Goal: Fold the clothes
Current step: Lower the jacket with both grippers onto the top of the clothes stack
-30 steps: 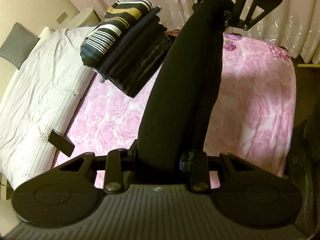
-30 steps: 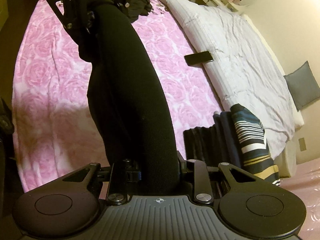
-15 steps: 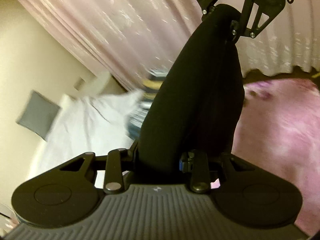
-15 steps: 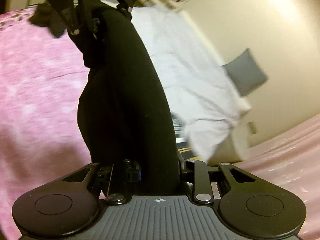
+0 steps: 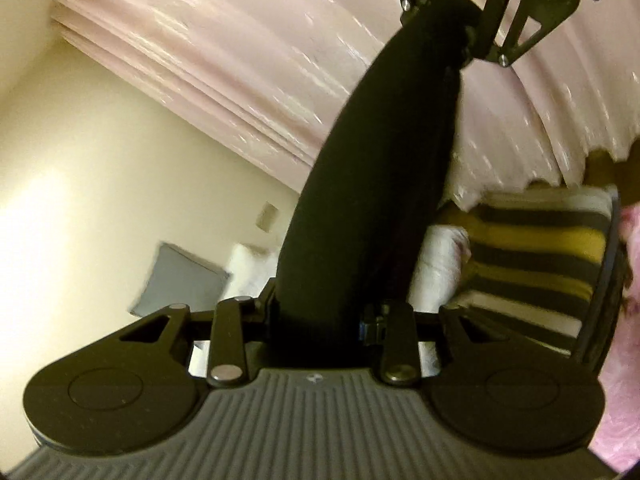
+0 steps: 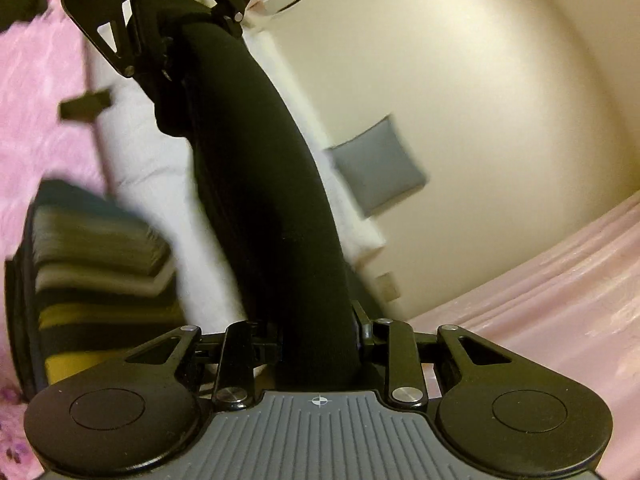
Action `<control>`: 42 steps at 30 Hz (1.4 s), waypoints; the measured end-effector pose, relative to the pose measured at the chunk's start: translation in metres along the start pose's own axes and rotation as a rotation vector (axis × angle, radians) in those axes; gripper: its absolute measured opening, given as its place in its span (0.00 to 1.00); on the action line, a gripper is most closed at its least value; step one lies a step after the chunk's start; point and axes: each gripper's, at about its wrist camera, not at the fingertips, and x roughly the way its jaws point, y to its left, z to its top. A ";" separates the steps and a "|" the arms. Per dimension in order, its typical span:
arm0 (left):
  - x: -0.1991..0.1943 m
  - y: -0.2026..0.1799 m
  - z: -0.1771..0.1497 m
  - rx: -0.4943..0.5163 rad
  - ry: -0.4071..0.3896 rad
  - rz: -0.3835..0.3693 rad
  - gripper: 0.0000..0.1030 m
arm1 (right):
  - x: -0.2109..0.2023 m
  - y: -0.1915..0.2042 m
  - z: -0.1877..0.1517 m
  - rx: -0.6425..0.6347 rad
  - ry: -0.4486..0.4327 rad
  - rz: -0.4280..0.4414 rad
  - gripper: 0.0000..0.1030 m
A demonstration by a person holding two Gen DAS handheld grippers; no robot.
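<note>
Both wrist views, present moment. Your left gripper (image 5: 320,312) pinches one end of the folded black garment (image 5: 380,184); the cloth fills the gap between the fingers and runs up and away as a thick dark band. At its far end the same band is clamped by your right gripper (image 5: 460,12), seen at the top of the left view. The right view mirrors this: the right gripper (image 6: 316,344) has its fingers pressed onto the black garment (image 6: 260,168), and the left gripper (image 6: 172,20) holds the other end at upper left. The garment hangs stretched between the two grippers, clear of the bed.

Behind it, the striped folded stack (image 5: 532,264) lies just right of the band in the left view and at lower left (image 6: 96,276) in the right view, on the pink floral bedspread (image 6: 32,92). The white quilt (image 6: 136,152), a grey cushion (image 6: 376,168), the cream wall (image 6: 480,80) and the pink curtain (image 5: 240,60) fill the background, blurred.

Compared with one second ago: the bedspread then filled both views beneath the garment; wall and curtain now dominate, and the striped stack appears much nearer. The grip on both ends is unchanged, and the band keeps the same shape between the fingers.
</note>
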 end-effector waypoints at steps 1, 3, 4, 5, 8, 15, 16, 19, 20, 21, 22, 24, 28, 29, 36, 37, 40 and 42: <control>0.016 -0.028 -0.013 0.019 0.024 -0.030 0.30 | 0.019 0.025 -0.017 0.003 0.032 0.051 0.27; 0.050 -0.091 -0.045 0.079 0.089 -0.106 0.30 | 0.047 0.070 -0.041 -0.014 0.098 0.158 0.27; 0.065 -0.118 -0.058 0.094 0.124 -0.153 0.31 | 0.051 0.086 -0.048 -0.015 0.110 0.170 0.28; 0.072 -0.140 -0.070 0.104 0.142 -0.186 0.31 | 0.052 0.098 -0.052 -0.010 0.106 0.157 0.29; 0.069 -0.167 -0.085 0.122 0.116 -0.121 0.31 | 0.044 0.105 -0.054 0.014 0.095 0.122 0.30; 0.062 -0.164 -0.085 0.205 0.052 -0.121 0.33 | 0.054 0.099 -0.055 0.038 0.126 0.103 0.31; 0.063 -0.161 -0.082 0.240 0.044 -0.110 0.33 | 0.056 0.101 -0.052 0.062 0.130 0.088 0.31; 0.060 -0.145 -0.080 0.355 -0.028 0.002 0.32 | 0.053 0.110 -0.047 0.130 0.138 0.047 0.31; 0.060 -0.141 -0.080 0.358 -0.052 0.029 0.33 | 0.053 0.115 -0.044 0.129 0.143 0.039 0.31; 0.062 -0.141 -0.082 0.338 -0.058 0.035 0.33 | 0.053 0.119 -0.041 0.118 0.149 0.034 0.31; 0.065 -0.146 -0.087 0.319 -0.042 0.019 0.33 | 0.056 0.121 -0.037 0.101 0.154 0.033 0.31; 0.074 -0.164 -0.103 0.295 0.017 -0.054 0.34 | 0.061 0.118 -0.033 0.051 0.161 0.052 0.31; 0.072 -0.184 -0.118 0.251 0.026 -0.026 0.35 | 0.059 0.115 -0.031 -0.041 0.160 0.074 0.34; 0.070 -0.184 -0.117 0.238 0.029 -0.025 0.36 | 0.058 0.116 -0.032 -0.062 0.160 0.068 0.35; 0.074 -0.181 -0.106 0.274 0.017 -0.035 0.38 | 0.061 0.112 -0.035 -0.059 0.175 0.093 0.35; 0.078 -0.180 -0.104 0.282 0.022 -0.036 0.38 | 0.060 0.113 -0.036 -0.048 0.183 0.089 0.34; 0.078 -0.171 -0.099 0.321 0.005 -0.003 0.36 | 0.057 0.115 -0.037 -0.014 0.206 0.076 0.33; 0.064 -0.169 -0.103 0.382 -0.039 0.042 0.36 | 0.049 0.125 -0.042 0.034 0.204 0.061 0.33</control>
